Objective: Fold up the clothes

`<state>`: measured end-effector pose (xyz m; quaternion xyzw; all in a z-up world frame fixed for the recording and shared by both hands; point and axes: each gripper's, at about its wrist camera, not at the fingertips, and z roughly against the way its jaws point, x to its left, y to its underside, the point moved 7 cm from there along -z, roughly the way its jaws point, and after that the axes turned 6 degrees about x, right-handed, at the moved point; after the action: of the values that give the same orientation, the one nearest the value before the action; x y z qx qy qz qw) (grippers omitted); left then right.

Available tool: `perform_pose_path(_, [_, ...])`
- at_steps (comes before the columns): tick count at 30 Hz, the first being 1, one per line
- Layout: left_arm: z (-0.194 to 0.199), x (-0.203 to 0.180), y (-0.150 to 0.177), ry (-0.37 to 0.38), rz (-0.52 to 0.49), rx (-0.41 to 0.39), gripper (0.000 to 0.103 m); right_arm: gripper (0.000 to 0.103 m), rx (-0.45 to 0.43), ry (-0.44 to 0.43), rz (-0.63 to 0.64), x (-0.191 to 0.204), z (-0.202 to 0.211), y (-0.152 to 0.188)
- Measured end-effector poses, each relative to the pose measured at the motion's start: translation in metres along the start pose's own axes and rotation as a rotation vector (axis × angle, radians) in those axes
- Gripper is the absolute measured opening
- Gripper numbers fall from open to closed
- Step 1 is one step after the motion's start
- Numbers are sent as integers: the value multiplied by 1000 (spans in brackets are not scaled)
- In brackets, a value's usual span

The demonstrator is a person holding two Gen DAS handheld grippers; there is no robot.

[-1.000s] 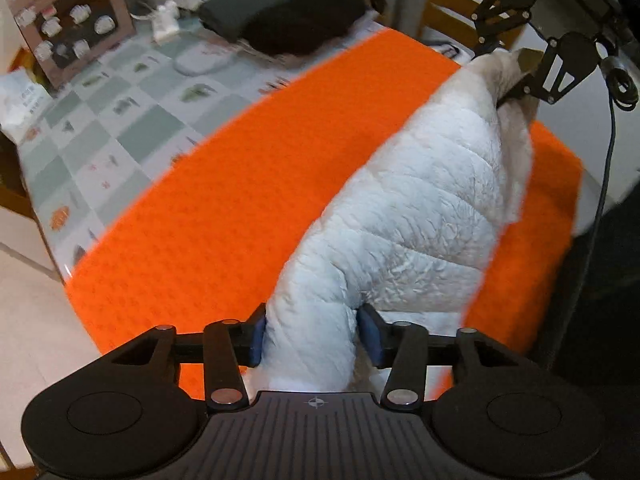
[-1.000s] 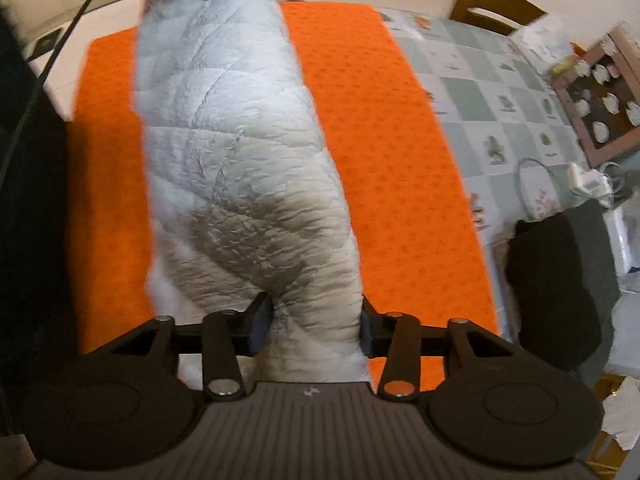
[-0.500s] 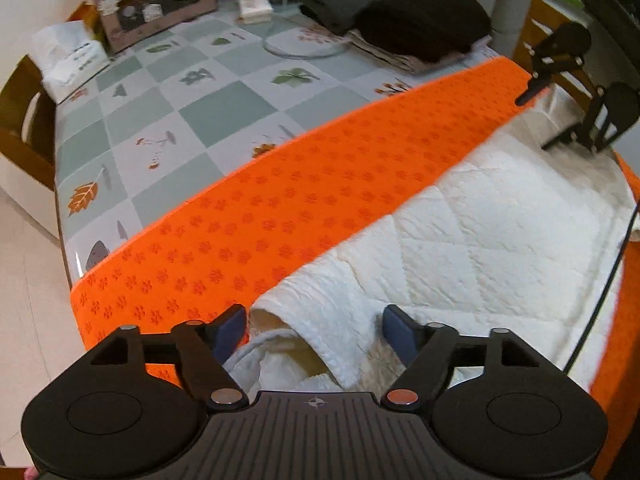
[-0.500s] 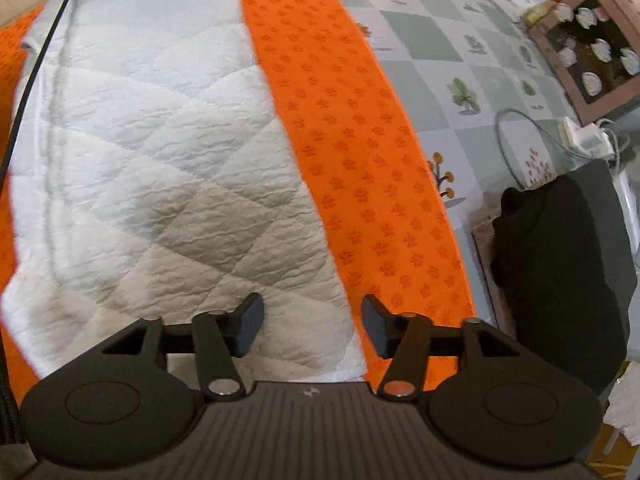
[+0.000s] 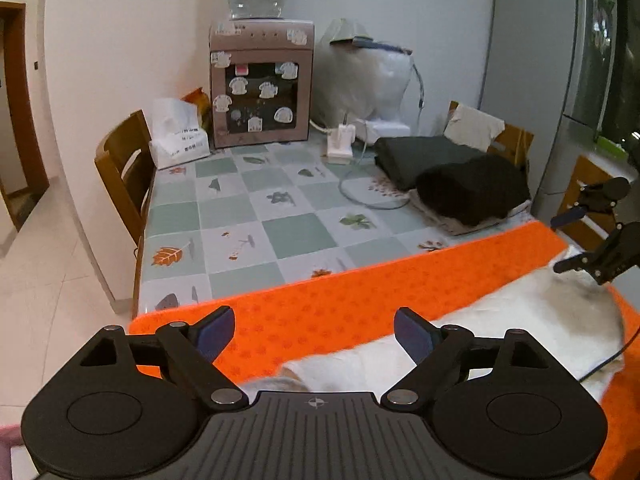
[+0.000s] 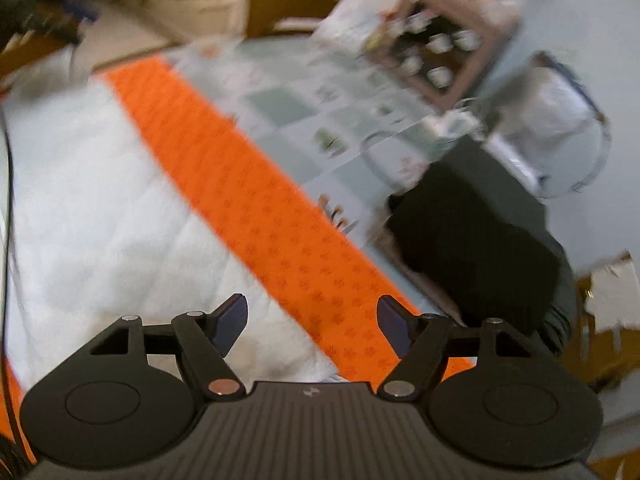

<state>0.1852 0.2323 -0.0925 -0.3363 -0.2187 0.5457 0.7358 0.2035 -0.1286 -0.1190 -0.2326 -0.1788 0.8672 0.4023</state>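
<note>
The white quilted garment point(image 5: 520, 332) lies flat on the orange mat point(image 5: 360, 304), which covers the near part of the worktop point(image 5: 248, 216); its near edge sits just under and slightly behind the fingers of the left gripper point(image 5: 314, 334), and nothing is pinched between them. Those fingers are opening, wide apart, with only mat and a corner of white fabric showing in the gap. The right gripper point(image 6: 313, 325) is in the same way: its fingers are opening over the boundary where the garment point(image 6: 120, 220) meets the mat point(image 6: 260, 208), one finger above the white cloth, the other above orange, neither pressing on anything. In the left view the right gripper point(image 5: 576, 240) shows at the far end of the garment, so the two hands stand at opposite ends, which suits laying a long piece flat before folding. The garment appears to have been set down along the mat to give a clean surface for folding. Beyond the right fingers, well apart from the garment, a stack of dark folded clothes point(image 6: 480, 232) rests on the checked tablecloth point(image 6: 320, 120), likely finished pieces.
</note>
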Motion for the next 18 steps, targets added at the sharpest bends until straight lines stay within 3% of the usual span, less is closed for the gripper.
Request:
perform_pose_path(4, [18, -32, 19, 22, -6, 12, 84, 77, -85, -40, -163, 9, 31, 0])
perform_pose_path(10, [21, -52, 64, 29, 28, 68, 59, 75, -129, -168, -383, 32, 45, 19])
perform_pose_path(14, [12, -25, 85, -63, 145, 74, 44, 48, -90, -211, -469, 50, 34, 43])
perform_pose_path(18, [-6, -2, 98, -108, 236, 97, 40, 44, -52, -188, -480, 63, 19, 64])
